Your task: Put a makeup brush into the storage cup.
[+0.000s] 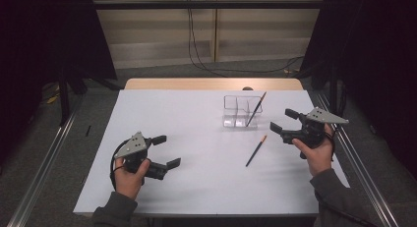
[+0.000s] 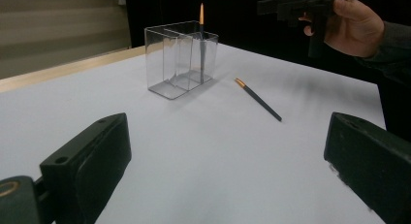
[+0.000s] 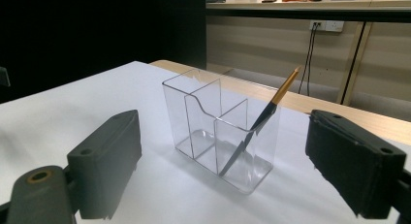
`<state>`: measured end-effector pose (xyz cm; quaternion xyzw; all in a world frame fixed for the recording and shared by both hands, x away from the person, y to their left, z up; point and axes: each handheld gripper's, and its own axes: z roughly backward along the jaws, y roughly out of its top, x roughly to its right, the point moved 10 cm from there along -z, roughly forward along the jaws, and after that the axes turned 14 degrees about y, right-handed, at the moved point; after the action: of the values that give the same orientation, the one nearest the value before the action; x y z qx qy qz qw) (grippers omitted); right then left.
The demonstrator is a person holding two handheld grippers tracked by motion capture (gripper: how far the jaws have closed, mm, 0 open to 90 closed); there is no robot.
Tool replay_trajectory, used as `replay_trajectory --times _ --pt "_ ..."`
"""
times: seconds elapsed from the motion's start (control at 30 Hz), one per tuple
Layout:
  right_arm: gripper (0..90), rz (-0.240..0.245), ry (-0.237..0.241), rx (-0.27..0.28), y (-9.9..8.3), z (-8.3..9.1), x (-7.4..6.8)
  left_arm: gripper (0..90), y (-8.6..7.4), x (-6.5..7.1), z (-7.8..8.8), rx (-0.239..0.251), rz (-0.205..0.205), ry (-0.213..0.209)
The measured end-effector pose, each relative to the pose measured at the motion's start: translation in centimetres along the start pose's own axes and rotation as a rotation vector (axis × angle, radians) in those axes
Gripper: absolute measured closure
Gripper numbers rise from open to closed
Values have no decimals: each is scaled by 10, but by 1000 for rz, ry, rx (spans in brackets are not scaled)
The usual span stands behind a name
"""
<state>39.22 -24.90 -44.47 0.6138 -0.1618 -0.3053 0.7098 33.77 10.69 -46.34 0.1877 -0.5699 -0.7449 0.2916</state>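
Looking down from the high view, a clear plastic organiser [image 1: 242, 110] stands on the white tabletop [image 1: 196, 153], far and right of centre, with one dark brush [image 1: 256, 109] leaning in it. A second brush [image 1: 256, 151], dark with an orange end, lies flat just near of the organiser. The right gripper [image 1: 284, 122], jaws spread and empty, hovers right of both. The left gripper [image 1: 166, 151] sits near-left, well apart, jaws spread.

In the left gripper view, the lying brush [image 2: 258, 99] rests beside the organiser [image 2: 181, 58], far beyond the spread jaws.

In the right gripper view, the organiser [image 3: 224, 129] stands between the wide jaws, farther off, its brush [image 3: 264, 116] tilted rightward in the end compartment.
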Motion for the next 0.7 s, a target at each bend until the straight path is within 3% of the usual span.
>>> replay_trajectory --times 0.4,0.7 --pt "119 3 1 -7 -8 8 -6 28 0 0 0 0 -1 -1" --pt "113 4 20 -15 -17 23 -17 28 0 -1 0 -2 -8 15"
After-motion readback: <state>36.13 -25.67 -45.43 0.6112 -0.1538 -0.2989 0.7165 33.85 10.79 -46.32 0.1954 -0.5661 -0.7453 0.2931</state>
